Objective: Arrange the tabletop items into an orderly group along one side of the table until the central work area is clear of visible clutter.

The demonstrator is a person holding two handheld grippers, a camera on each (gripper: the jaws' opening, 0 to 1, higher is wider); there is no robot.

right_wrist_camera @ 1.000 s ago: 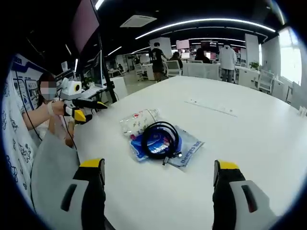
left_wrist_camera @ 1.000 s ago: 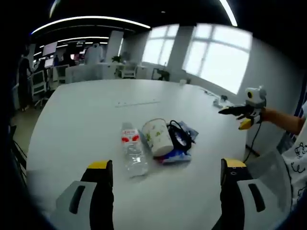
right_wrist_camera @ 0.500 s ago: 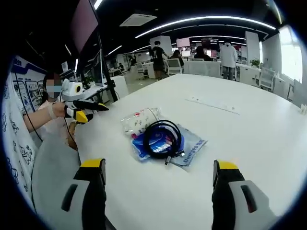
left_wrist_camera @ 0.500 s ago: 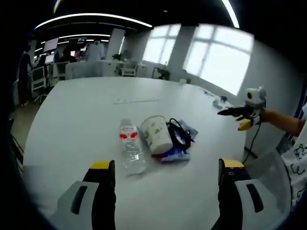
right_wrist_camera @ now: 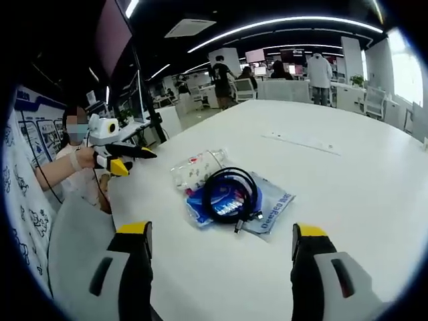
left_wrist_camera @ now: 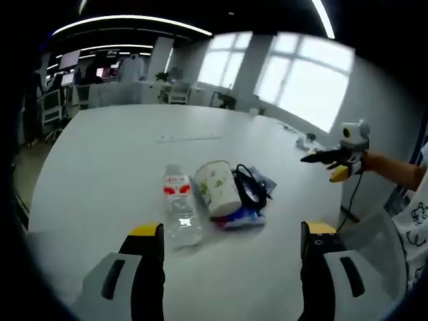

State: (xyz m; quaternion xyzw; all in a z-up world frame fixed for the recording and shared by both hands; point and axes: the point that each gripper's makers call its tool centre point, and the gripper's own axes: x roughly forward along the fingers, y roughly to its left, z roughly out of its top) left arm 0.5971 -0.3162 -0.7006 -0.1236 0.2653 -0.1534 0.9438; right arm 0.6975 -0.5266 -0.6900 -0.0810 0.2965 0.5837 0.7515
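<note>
A small pile lies mid-table. In the left gripper view, a clear water bottle (left_wrist_camera: 179, 210) with a red label lies on its side. Beside it is a tipped white paper cup (left_wrist_camera: 217, 189), resting against a coiled black cable (left_wrist_camera: 252, 188) on a blue packet (left_wrist_camera: 245, 216). My left gripper (left_wrist_camera: 232, 231) is open, short of the pile, with nothing between its jaws. The right gripper (left_wrist_camera: 332, 158) hangs over the table's right edge. In the right gripper view, the bottle (right_wrist_camera: 194, 167), cable (right_wrist_camera: 231, 194) and packet (right_wrist_camera: 269, 206) lie ahead of my open right gripper (right_wrist_camera: 222, 231). The left gripper (right_wrist_camera: 128, 158) is at the left.
A thin pale strip (left_wrist_camera: 190, 139) lies flat farther out on the white table (left_wrist_camera: 107, 174). A small object (left_wrist_camera: 304, 142) sits near the table's far right edge. Office desks, chairs and standing people (right_wrist_camera: 317, 77) are beyond the table. The person's sleeve (left_wrist_camera: 418, 214) is at the right.
Both views have edged slightly closer to the pile. The bottle, cup, cable and packet have not moved, and both grippers stay open.
</note>
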